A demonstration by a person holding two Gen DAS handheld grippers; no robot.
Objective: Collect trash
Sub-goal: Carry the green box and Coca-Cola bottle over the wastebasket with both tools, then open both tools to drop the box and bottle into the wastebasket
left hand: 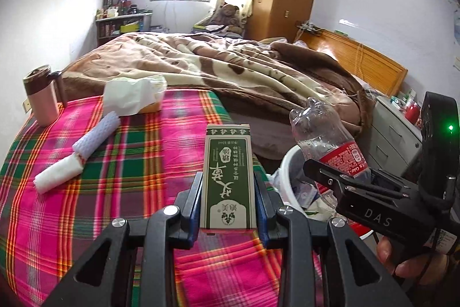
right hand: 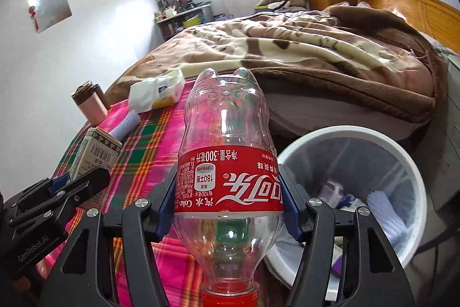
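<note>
My left gripper (left hand: 228, 197) is shut on a green and white carton box (left hand: 227, 177), held upright above the plaid tablecloth (left hand: 115, 163). My right gripper (right hand: 228, 200) is shut on an empty clear Coke bottle (right hand: 227, 163) with a red label, cap end toward the camera. In the left wrist view the bottle (left hand: 325, 140) hangs over the white trash bin (left hand: 287, 163) at the table's right. The bin (right hand: 359, 134) holds several pieces of trash. The box (right hand: 95, 154) and left gripper (right hand: 77, 186) show at the left of the right wrist view.
On the tablecloth lie a white roll (left hand: 60, 171), a lilac foam net (left hand: 96, 134), a tissue pack (left hand: 135, 94) and a pink thermos (left hand: 41, 97). A bed (left hand: 230, 71) with a brown blanket lies beyond. A grey drawer cabinet (left hand: 394, 131) stands at the right.
</note>
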